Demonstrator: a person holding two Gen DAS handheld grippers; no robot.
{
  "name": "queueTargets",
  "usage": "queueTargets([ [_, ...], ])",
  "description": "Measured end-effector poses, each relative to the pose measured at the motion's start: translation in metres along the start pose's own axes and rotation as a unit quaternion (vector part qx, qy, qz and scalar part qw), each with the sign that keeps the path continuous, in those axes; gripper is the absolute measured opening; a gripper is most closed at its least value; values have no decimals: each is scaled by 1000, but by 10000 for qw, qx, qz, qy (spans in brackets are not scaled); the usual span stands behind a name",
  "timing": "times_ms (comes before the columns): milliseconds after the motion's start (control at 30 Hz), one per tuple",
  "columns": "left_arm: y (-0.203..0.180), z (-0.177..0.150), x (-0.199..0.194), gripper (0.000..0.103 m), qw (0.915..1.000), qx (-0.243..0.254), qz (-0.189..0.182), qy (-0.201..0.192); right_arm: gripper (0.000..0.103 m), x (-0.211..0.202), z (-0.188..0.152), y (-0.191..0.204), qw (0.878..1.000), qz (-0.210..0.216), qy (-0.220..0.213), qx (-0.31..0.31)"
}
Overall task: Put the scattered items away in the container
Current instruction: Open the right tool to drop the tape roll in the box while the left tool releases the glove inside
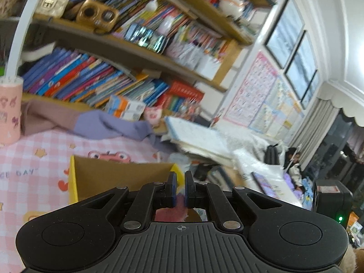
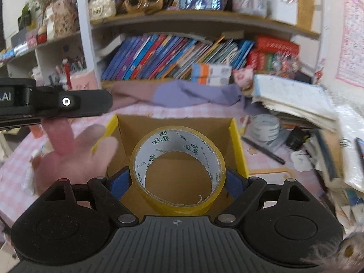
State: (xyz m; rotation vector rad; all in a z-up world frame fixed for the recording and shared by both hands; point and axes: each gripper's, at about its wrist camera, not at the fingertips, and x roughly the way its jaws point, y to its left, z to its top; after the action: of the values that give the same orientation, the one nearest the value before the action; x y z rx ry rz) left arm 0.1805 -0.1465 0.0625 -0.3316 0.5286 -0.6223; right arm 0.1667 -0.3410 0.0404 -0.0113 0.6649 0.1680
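Observation:
A roll of yellowish clear tape stands on edge between the blue pads of my right gripper, which is shut on it. The roll hangs over the open yellow cardboard box on the pink checked tablecloth. My left gripper is shut with nothing visible between its pads. It sits over the near right corner of the same box. In the right wrist view a person's hand holds the left unit at the box's left side.
Right of the box lie a white tape roll, a black pen and a pile of papers. A purple cloth is behind the box and a pink cup at far left. Bookshelves fill the back.

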Motion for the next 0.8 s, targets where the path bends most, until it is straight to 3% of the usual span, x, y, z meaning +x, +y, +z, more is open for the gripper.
queueTargets([
  [500, 23, -17, 68, 6, 9933, -103, 915, 702, 85, 83, -1, -15, 9906, 568, 1113, -557],
  [800, 24, -27, 75, 6, 9900, -160, 1136, 821, 84, 93, -5, -9, 9843, 503, 1177, -1218],
])
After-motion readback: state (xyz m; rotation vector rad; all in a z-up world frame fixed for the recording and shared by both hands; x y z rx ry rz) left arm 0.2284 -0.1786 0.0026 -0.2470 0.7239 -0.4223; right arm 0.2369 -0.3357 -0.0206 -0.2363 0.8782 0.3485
